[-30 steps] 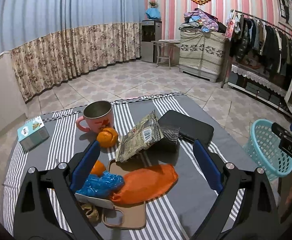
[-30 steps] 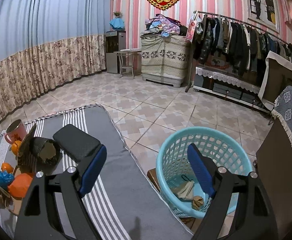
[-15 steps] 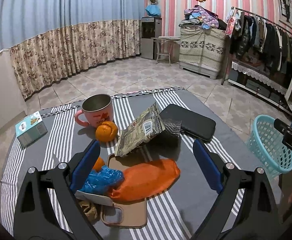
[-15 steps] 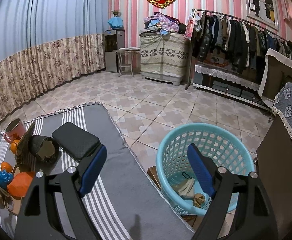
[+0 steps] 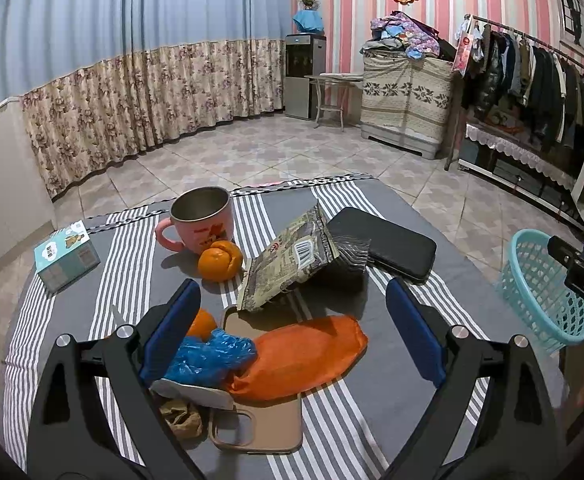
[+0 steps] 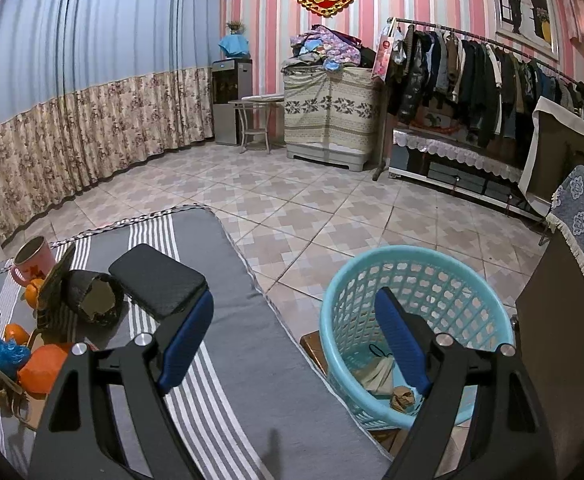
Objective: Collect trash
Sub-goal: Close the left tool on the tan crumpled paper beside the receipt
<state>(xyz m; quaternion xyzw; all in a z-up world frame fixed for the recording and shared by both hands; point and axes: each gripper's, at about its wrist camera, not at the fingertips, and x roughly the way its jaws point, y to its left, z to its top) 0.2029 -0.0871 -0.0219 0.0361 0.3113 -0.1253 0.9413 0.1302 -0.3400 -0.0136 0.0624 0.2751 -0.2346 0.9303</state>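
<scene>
Both grippers wide open, empty — left gripper (image 5: pixel 292 320) over orange bag (image 5: pixel 300 356) (right gripper (image 6: pixel 294 340) beside basket (image 6: pixel 372 276)).

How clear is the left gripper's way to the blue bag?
Probably clear. The left gripper is open, and the blue bag lies just by its left finger with nothing on top. The orange bag touches it, so a grab may catch both.

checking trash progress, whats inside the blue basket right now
The blue basket holds a crumpled tan wrapper and a brown paper wad; the right tongs hide some of the bottom.
</scene>
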